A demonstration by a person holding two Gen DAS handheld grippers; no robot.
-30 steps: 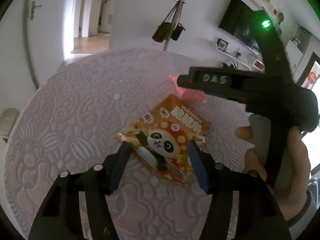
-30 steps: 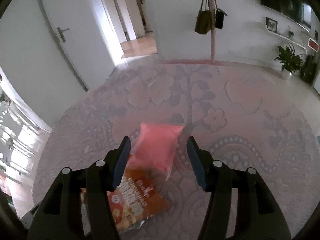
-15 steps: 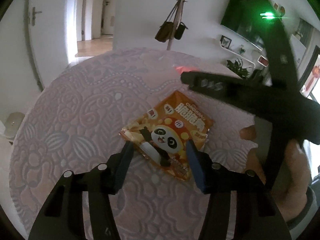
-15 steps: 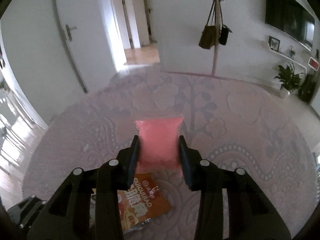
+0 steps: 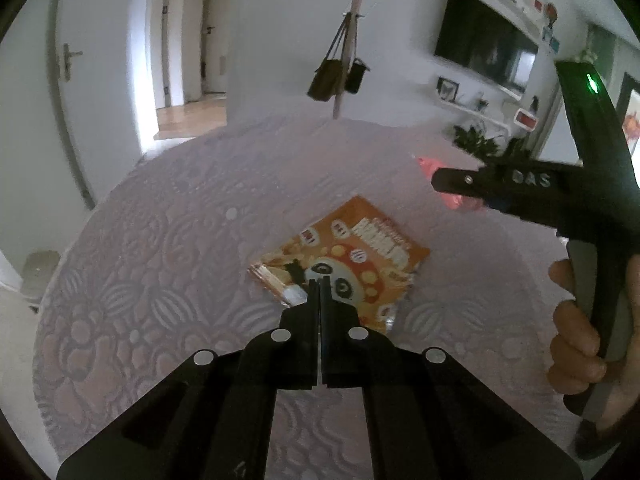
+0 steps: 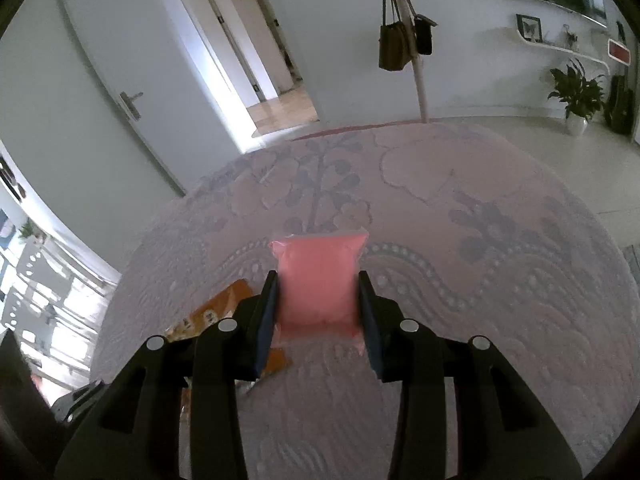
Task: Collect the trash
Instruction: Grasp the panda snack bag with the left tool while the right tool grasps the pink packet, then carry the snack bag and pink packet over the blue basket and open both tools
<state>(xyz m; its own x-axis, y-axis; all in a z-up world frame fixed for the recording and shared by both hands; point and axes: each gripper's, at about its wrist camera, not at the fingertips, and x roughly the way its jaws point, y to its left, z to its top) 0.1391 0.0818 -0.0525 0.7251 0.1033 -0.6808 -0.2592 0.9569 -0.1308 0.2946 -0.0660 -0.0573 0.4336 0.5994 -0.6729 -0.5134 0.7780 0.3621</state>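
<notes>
Left wrist view: the left gripper (image 5: 320,286) is pinching the near edge of the orange snack packet (image 5: 344,264), its fingers having just closed tight on it; the packet is lying on the patterned carpet (image 5: 160,264). A hand (image 5: 580,332) is holding the right gripper's handle at the right.

Right wrist view: the right gripper (image 6: 318,300) is clamping the pink pouch (image 6: 318,280) between its fingers, above the carpet.

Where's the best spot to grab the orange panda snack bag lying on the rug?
Probably its near edge, coming from above and in front. The orange snack bag lies flat on the rug, so only a thin rim can be pinched. The left hand-held gripper is already shut there, on the crinkled near edge.
</notes>
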